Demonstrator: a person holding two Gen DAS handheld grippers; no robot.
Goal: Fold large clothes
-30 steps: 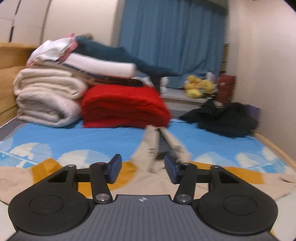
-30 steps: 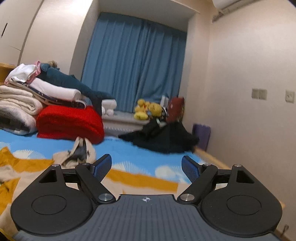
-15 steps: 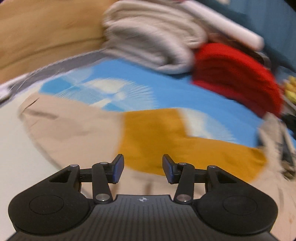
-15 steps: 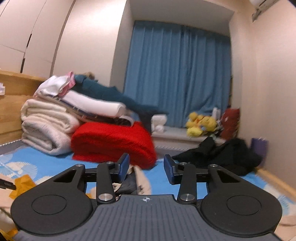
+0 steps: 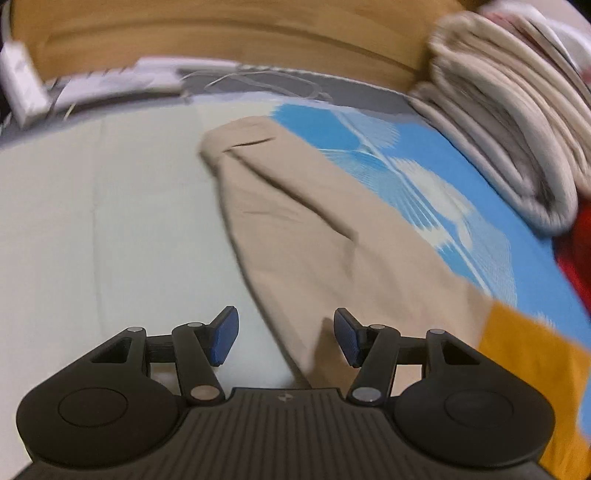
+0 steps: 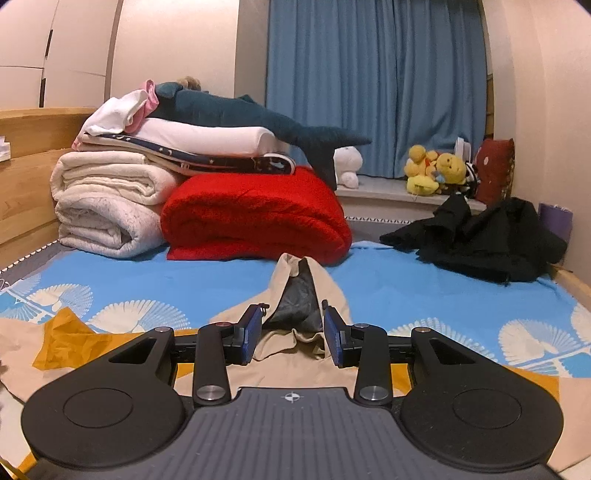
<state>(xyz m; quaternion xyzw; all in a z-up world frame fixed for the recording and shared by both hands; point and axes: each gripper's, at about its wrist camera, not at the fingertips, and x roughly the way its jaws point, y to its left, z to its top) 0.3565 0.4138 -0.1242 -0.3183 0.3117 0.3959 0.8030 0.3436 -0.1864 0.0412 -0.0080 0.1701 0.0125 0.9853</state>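
Note:
A large beige and mustard hooded garment lies spread on the bed. In the left wrist view its beige sleeve (image 5: 314, 229) runs away from me to a cuff at the far end, with a mustard panel (image 5: 524, 350) at the right. My left gripper (image 5: 282, 338) is open and empty, just above the sleeve's near part. In the right wrist view the beige hood (image 6: 299, 291) with dark lining lies straight ahead. My right gripper (image 6: 291, 334) is open and empty, low over the garment just in front of the hood.
A stack of folded cream blankets (image 6: 107, 206), a red blanket (image 6: 255, 218) and a plush shark sits at the bed's head. A black garment (image 6: 484, 240) lies at the far right. A wooden headboard (image 5: 221, 26) and white power strip (image 5: 110, 81) lie beyond the sleeve.
The left gripper swung left and tilted down from the hood to the sleeve, and opened wider. The right gripper swung left to face the hood and narrowed its opening.

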